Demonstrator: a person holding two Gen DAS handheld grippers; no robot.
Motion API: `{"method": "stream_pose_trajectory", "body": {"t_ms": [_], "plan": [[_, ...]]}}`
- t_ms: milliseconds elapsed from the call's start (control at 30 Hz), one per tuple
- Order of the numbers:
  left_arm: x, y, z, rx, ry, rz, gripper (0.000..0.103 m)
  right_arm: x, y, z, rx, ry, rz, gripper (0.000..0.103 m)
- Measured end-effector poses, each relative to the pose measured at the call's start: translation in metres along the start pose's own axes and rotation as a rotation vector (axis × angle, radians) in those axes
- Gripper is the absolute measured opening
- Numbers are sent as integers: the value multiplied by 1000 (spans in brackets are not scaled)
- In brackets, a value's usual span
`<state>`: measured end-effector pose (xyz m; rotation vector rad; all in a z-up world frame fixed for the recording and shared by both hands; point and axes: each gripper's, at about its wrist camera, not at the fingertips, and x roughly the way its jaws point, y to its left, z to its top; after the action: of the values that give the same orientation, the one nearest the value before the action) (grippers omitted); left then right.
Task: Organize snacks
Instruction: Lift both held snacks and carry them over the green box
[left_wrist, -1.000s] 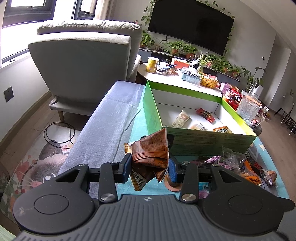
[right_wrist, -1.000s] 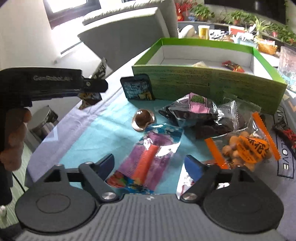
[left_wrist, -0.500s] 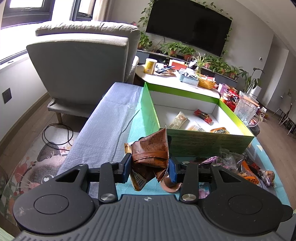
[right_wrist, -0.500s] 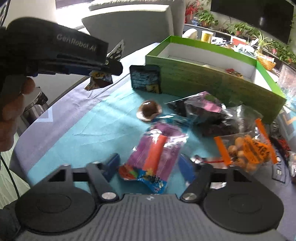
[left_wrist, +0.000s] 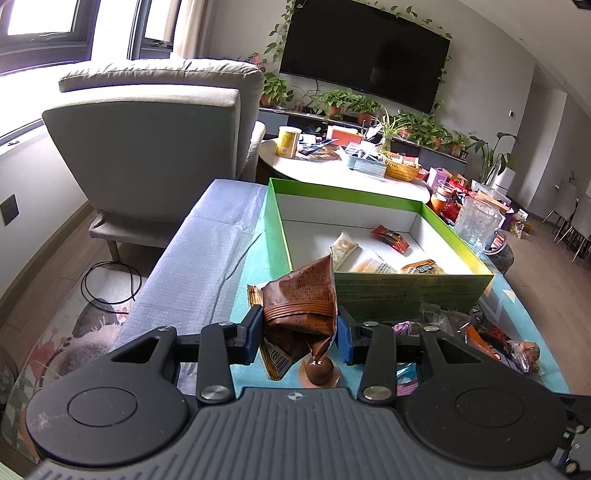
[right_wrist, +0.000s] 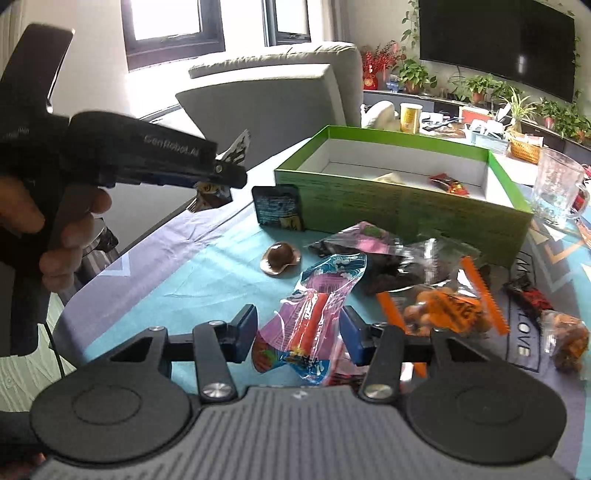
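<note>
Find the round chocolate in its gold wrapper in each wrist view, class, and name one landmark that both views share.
Left wrist view: the chocolate lies low in the middle, on the teal cloth, just under the brown packet.
Right wrist view: the chocolate lies left of centre on the teal cloth, in front of the black packet.
Shared landmark: the green box.

Readable lettering in our two views

We read "GenRobot.AI" on the side of the left gripper (right_wrist: 221, 173) in the right wrist view, and "LOVE" on the tablecloth (right_wrist: 519, 338); print on the green box (right_wrist: 406, 210) and snack wrappers is too small for us.
</note>
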<state>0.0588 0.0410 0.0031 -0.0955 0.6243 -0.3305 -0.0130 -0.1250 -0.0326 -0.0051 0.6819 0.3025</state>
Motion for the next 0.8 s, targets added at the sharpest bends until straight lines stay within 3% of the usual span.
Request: {"method": "stream_pose_trajectory", "body": {"t_ms": [467, 633, 733, 800], "plan": [[0, -17, 7, 36, -17, -23, 37, -36, -29, 27, 37, -180, -89, 48], [4, -13, 5, 29, 0, -11, 37, -21, -27, 14, -17, -71, -78, 49], [7, -12, 4, 28, 13, -6, 37, -11, -13, -3, -161, -5, -47, 50], [7, -13, 4, 30, 14, -8, 37, -6, -5, -13, -286, 1, -29, 59]]}}
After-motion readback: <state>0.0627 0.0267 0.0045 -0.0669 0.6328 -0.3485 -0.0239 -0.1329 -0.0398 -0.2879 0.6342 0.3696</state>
